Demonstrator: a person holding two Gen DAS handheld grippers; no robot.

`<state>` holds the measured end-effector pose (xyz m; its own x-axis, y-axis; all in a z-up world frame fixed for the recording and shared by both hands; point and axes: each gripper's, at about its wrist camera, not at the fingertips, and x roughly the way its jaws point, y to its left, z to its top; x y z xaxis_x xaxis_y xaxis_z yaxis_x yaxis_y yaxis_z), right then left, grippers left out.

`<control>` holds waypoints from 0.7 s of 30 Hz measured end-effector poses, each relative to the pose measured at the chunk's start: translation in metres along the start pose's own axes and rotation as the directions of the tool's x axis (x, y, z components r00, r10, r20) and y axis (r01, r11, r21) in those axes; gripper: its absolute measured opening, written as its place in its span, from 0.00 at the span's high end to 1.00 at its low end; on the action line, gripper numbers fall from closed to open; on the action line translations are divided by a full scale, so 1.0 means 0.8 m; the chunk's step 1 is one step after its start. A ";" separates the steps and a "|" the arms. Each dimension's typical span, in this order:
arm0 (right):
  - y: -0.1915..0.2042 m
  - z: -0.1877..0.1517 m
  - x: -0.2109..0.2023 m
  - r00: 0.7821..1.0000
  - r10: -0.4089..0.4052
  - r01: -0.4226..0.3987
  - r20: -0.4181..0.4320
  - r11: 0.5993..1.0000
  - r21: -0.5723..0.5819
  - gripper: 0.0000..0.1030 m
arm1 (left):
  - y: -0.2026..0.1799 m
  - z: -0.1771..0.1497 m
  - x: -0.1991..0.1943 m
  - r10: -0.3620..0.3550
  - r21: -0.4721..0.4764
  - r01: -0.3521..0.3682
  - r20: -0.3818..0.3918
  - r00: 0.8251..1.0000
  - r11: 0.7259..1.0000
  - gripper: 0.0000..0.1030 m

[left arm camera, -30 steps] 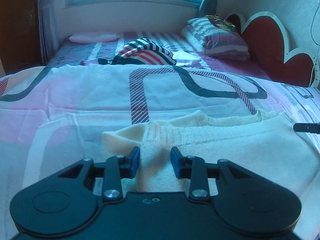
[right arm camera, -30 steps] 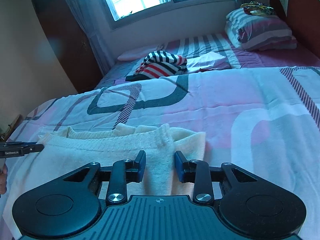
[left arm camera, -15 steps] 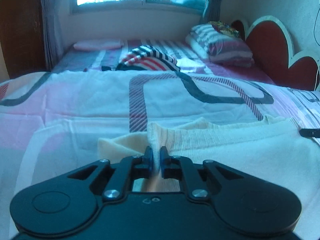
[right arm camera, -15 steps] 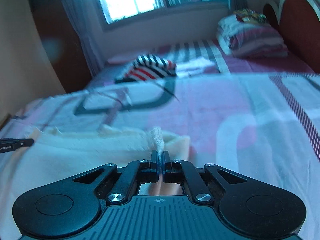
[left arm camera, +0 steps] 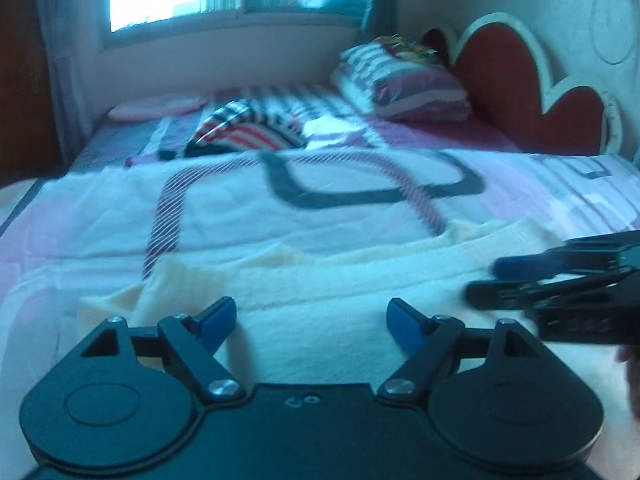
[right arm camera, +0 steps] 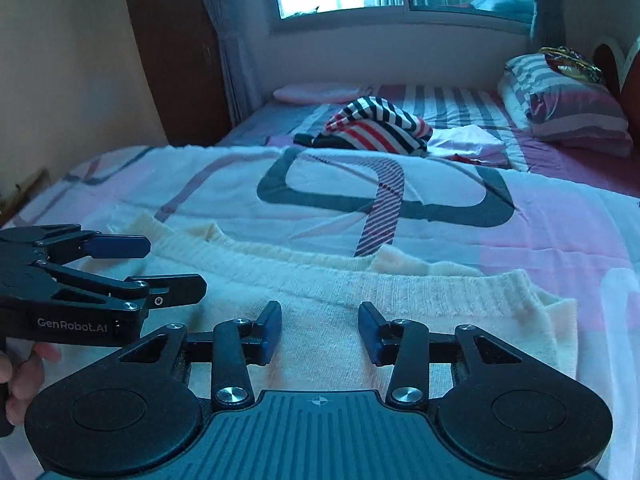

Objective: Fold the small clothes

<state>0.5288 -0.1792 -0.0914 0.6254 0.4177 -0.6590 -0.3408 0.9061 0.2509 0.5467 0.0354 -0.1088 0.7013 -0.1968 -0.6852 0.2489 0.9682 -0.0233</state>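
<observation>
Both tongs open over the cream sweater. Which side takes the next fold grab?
Probably right: the right tongs sit open just behind the cream sweater ribbed edge, near its corner. Left tongs hover over mid-fabric.

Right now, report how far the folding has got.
Done: the cream sweater lies doubled over on the quilt. In hand: nothing; the left gripper and right gripper are open above it. Left: probably more folds, and the striped garment lies crumpled farther back.
</observation>
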 end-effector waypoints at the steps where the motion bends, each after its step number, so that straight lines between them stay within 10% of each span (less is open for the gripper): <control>1: -0.012 -0.002 -0.005 0.999 -0.031 0.031 0.006 1.000 -0.001 0.58 | 0.016 -0.005 -0.003 0.018 -0.018 -0.018 0.011 1.000 1.000 0.21; 3: -0.060 -0.010 -0.013 0.985 -0.170 0.169 0.005 0.984 0.055 0.58 | 0.053 -0.017 -0.011 0.049 -0.071 -0.047 0.022 0.999 0.996 0.21; 6: -0.107 -0.013 -0.026 0.993 -0.112 0.107 0.023 0.983 0.151 0.74 | 0.072 -0.023 -0.012 0.048 -0.086 -0.044 0.036 0.998 0.995 0.21; 10: -0.079 -0.002 -0.048 0.990 -0.136 0.130 0.049 0.986 0.106 0.74 | 0.048 -0.014 -0.030 0.110 -0.045 -0.107 0.059 0.992 0.993 0.23; 13: -0.038 -0.010 -0.053 0.998 -0.051 0.049 0.036 0.998 0.045 0.74 | 0.005 -0.018 -0.060 0.021 0.002 -0.022 0.129 0.991 1.000 0.21; 21: -0.005 -0.026 -0.033 0.997 -0.077 0.077 -0.004 0.997 0.000 0.70 | -0.054 -0.036 -0.032 -0.008 0.071 0.006 0.029 1.000 0.997 0.21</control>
<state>0.4986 -0.1955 -0.0898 0.6467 0.3466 -0.6794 -0.2921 0.9354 0.1992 0.4988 0.0027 -0.1110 0.7185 -0.2089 -0.6634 0.2999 0.9537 0.0245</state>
